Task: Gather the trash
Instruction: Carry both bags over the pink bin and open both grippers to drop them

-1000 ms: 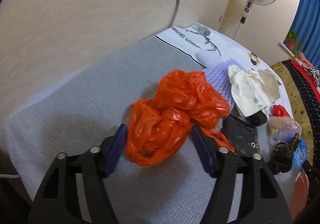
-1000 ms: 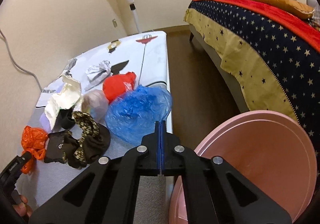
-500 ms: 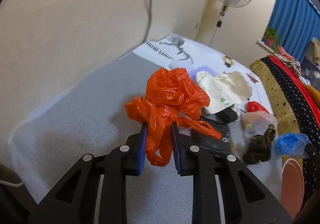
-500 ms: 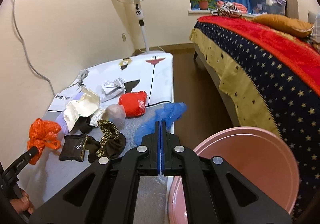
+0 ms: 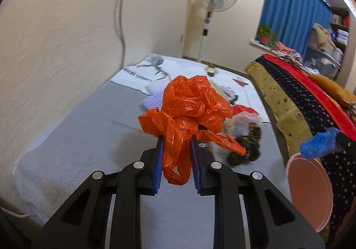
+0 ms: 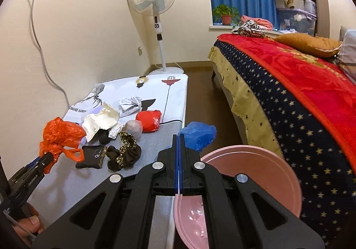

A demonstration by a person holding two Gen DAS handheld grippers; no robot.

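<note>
The left gripper (image 5: 176, 140) has just been closing and now stands narrow, its blue pads (image 5: 158, 166) pressed on the lower folds of a crumpled orange plastic bag (image 5: 189, 102), whose bulk puffs out above the fingertips while a loose loop hangs to the right, clear of the grey mattress (image 5: 89, 142). From the right wrist view the same bag (image 6: 60, 135) shows at the far left, lifted above the mattress (image 6: 93, 177) and pinched by the black left gripper (image 6: 45, 159), with part of a hand (image 6: 26, 225) wrapped round its handle at the bottom edge; the left wrist view shows none of that hand. To the right of the bag lies the rest of the litter: a black pouch (image 6: 92, 155), a dark patterned cloth (image 6: 124, 152), a cream paper bag (image 6: 101, 120), crumpled white paper (image 6: 131, 103) and a red bag (image 6: 149, 120). Further right, the right gripper (image 6: 178, 137) is fully closed, its pads meeting on a thin edge of a blue plastic bag (image 6: 199, 135) that bulges just past the tips, held above the near rim of a pink basin (image 6: 255, 173) on the floor beside the mattress. The left wrist view shows that blue bag (image 5: 320, 142) at its right edge over the basin (image 5: 309, 186). Both grippers point forward and slightly downward.
</note>
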